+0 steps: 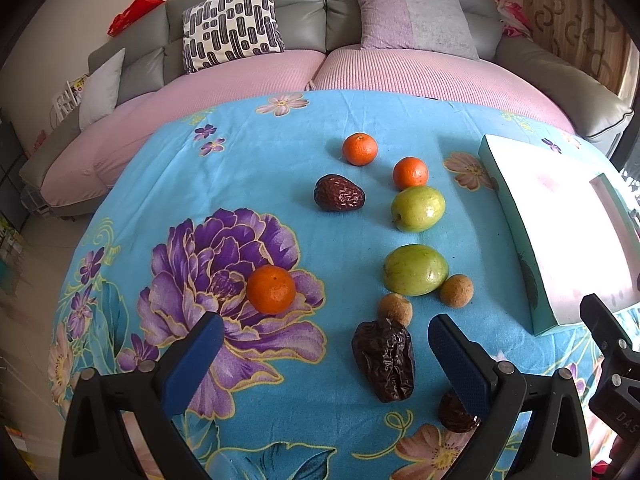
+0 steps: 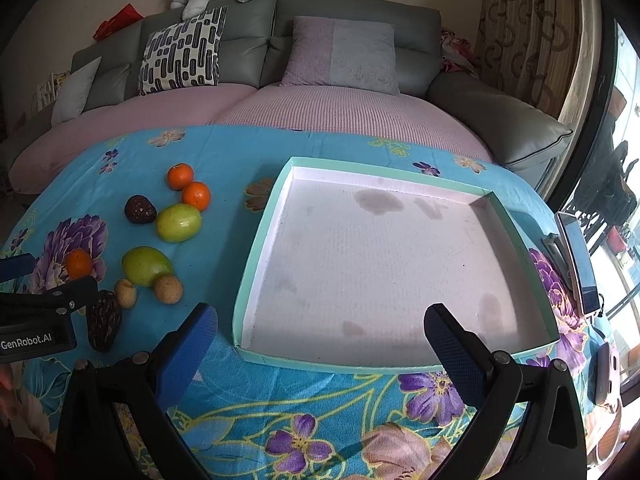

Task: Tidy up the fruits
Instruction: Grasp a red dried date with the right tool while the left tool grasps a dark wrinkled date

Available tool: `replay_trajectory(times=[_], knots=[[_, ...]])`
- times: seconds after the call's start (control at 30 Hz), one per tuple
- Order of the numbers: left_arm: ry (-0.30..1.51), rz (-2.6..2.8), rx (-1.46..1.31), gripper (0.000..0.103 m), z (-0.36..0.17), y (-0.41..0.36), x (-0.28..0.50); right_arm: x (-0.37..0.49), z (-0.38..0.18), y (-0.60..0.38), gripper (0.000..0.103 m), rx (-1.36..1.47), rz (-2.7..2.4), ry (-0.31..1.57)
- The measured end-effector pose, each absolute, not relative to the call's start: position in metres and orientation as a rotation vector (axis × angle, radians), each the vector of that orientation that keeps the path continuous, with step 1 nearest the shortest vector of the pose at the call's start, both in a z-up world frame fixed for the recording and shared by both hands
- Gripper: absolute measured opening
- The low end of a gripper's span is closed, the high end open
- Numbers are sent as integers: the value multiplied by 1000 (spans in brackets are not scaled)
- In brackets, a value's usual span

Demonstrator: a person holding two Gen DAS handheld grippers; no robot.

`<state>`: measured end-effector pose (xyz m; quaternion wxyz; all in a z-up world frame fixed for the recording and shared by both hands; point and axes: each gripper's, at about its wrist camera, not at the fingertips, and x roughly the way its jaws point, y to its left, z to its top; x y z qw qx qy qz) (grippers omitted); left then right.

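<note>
Fruits lie loose on the blue floral cloth: three tangerines (image 1: 271, 289) (image 1: 360, 149) (image 1: 410, 173), two green fruits (image 1: 418, 209) (image 1: 415, 269), two small brown longans (image 1: 456, 290) (image 1: 395, 309) and dark wrinkled dates (image 1: 384, 360) (image 1: 339, 193). My left gripper (image 1: 325, 338) hovers open just before the near date, holding nothing. A shallow teal box (image 2: 256, 264) with a white, stained floor sits to the right of the fruits and holds nothing. My right gripper (image 2: 320, 330) stands open over its near edge. A third date (image 1: 454, 414) is half hidden behind my left gripper's right finger.
A grey sofa (image 2: 352, 12) with pink seat covers and cushions lies beyond the table's far edge. A phone (image 2: 580, 264) and a small pink device (image 2: 608, 372) rest at the table's right edge. The left gripper's body (image 2: 36, 320) shows at the right wrist view's left side.
</note>
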<state>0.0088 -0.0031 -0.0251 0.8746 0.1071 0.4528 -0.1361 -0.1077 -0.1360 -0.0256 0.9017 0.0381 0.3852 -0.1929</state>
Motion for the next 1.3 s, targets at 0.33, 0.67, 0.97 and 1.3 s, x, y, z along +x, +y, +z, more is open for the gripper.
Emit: replay_trajectory(times=[0.33,0.67,0.97,1.3], knots=[[970,-231,50,102,-21,38,27,-101,-20,-96,103,52,-156,755],[1091,-409,13,91,-35,20,23,-86,-38,-74,102,34,10,895],[1178,-484,5,70,-51,8,18,-75,-56,-70,88,53,72,1004],[1216,-509,6,42,-62,1,17,-70,-60,-61,77,37,141,1023]])
